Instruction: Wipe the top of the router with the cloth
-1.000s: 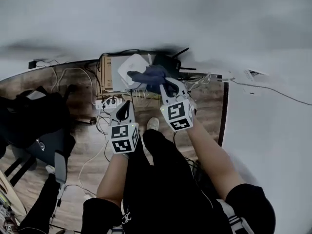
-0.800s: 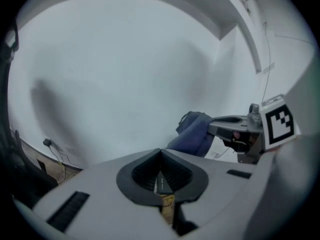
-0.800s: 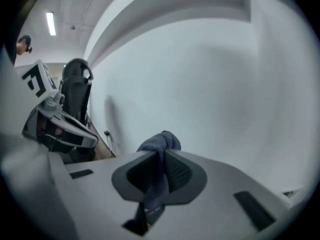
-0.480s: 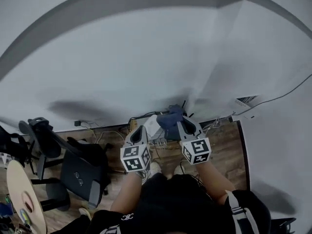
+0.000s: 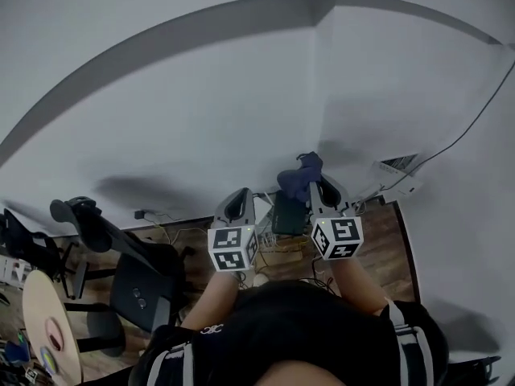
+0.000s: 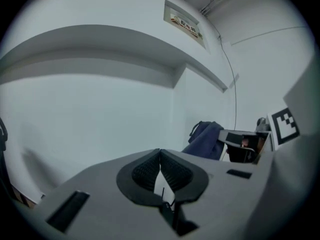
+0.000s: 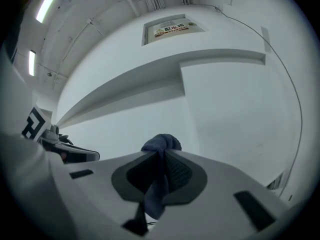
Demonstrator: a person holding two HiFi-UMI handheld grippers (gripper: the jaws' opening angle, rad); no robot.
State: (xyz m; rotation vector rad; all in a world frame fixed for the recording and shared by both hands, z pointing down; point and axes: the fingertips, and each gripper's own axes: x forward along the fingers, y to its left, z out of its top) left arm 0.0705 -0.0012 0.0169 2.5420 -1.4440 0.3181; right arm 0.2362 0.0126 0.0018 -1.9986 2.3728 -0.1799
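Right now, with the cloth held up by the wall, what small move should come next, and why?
Probably lower the right gripper, shut on the cloth, toward the dark box on the floor, likely the router: the cloth hangs before the bare wall, touching nothing.

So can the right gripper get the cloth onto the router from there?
Probably not yet. The right gripper, shut on the cloth, faces bare wall; the dark box, maybe the router, lies low by the floor beneath it.
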